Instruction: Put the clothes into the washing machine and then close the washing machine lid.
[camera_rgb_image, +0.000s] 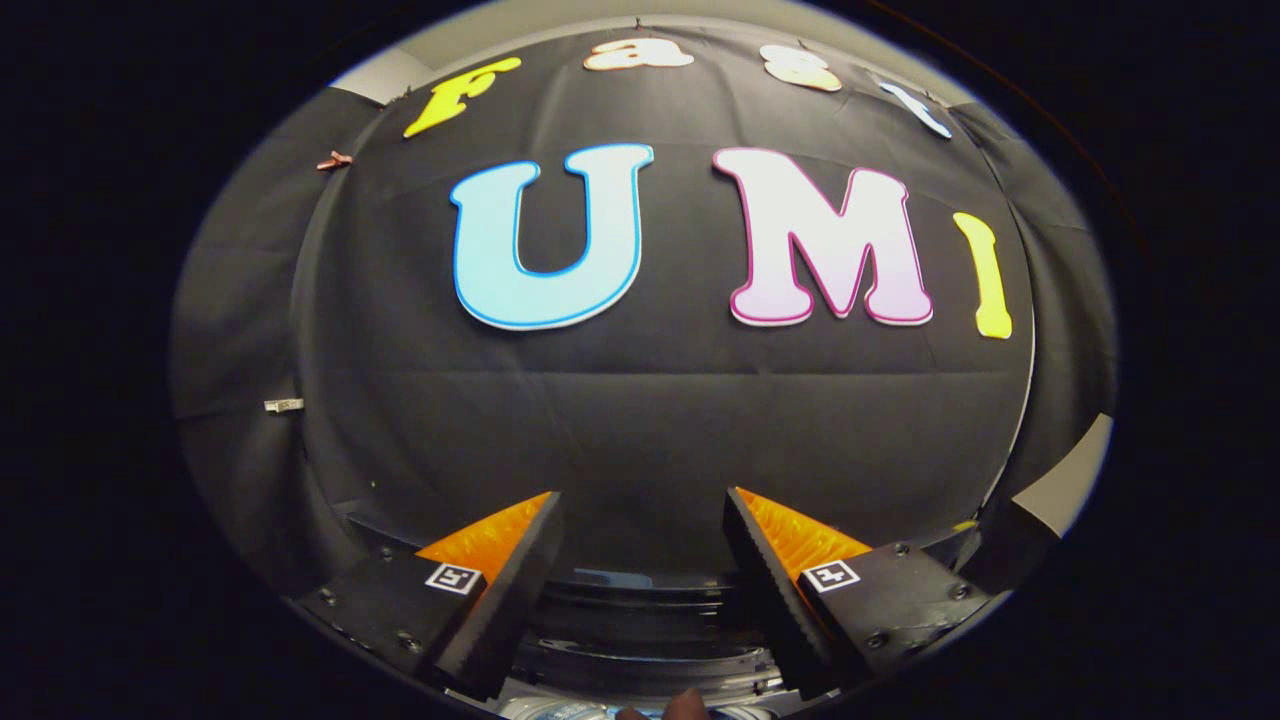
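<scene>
Gripper view looks straight along the two fingers at the booth's black cloth wall (640, 420); the hand-held gripper (640, 520) stands wide open, its jaws well apart with nothing between them, and it has hold of nothing. Below and between the fingers sits what I take to be the washing machine (640, 640), a dark stepped rim with a pale, glossy patch at the very bottom of the gap; whether its lid is up or down I cannot tell from here. A small rounded shape (685, 705) pokes in at that same low spot, perhaps a fingertip, too little of it to be sure.

No clothes can be made out, so I cannot say where they lie; my guess is that they are lower than the fingers point. As a judgement: cloth of this sort should be light, soft and limp; it will sag and trail once lifted, and a loose end could catch on the machine's rim; it is not fragile, so a firm pinch does no harm. The best hold would be a bunched fold near the middle of the garment, pinched deep between the pads rather than by a thin edge, so it does not slip out; the lid will be stiff and wants a push, not a pinch.
</scene>
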